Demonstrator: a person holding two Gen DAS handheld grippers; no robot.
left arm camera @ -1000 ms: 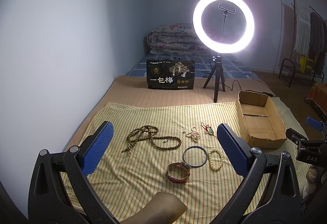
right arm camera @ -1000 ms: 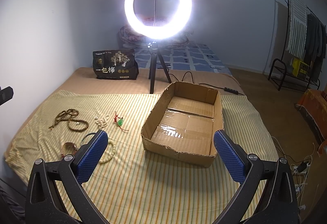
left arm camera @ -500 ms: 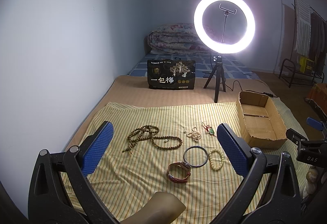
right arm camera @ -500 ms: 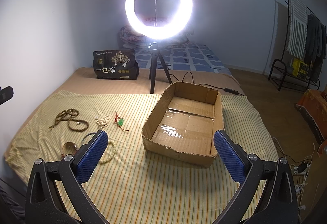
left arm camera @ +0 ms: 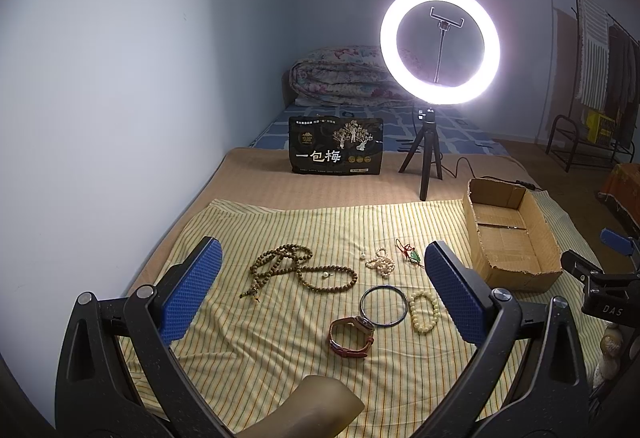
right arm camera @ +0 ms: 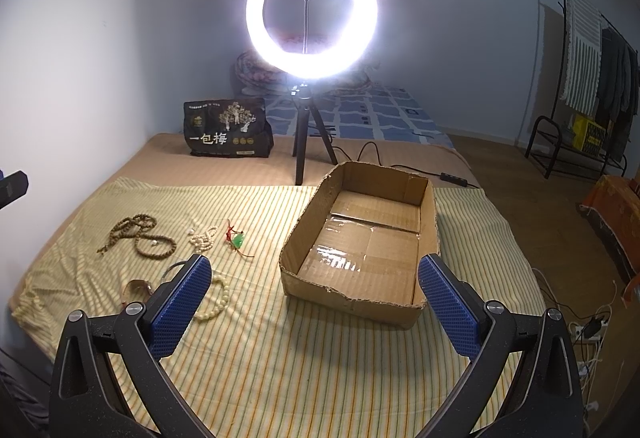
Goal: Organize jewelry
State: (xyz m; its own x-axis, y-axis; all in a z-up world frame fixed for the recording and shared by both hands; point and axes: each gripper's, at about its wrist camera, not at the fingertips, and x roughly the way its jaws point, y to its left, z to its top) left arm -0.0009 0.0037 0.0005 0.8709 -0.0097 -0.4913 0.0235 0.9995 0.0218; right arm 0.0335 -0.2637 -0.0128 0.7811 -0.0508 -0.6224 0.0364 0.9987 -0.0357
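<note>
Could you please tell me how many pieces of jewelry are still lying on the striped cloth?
6: brown bead necklace far left, white bead cluster, green pendant, metal bangle, cream bracelet, red-strap watch nearest.

Left claw (left arm camera: 320, 298) agape, empty; right claw (right arm camera: 314, 302) likewise.

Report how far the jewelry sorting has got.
Done: nothing yet; the cardboard box is empty.
In hand: nothing. The left gripper and right gripper are both open above the striped cloth.
Left: everything still on the cloth: brown bead necklace, white bead string, green pendant, metal bangle, cream bead bracelet, red-strapped watch.
</note>
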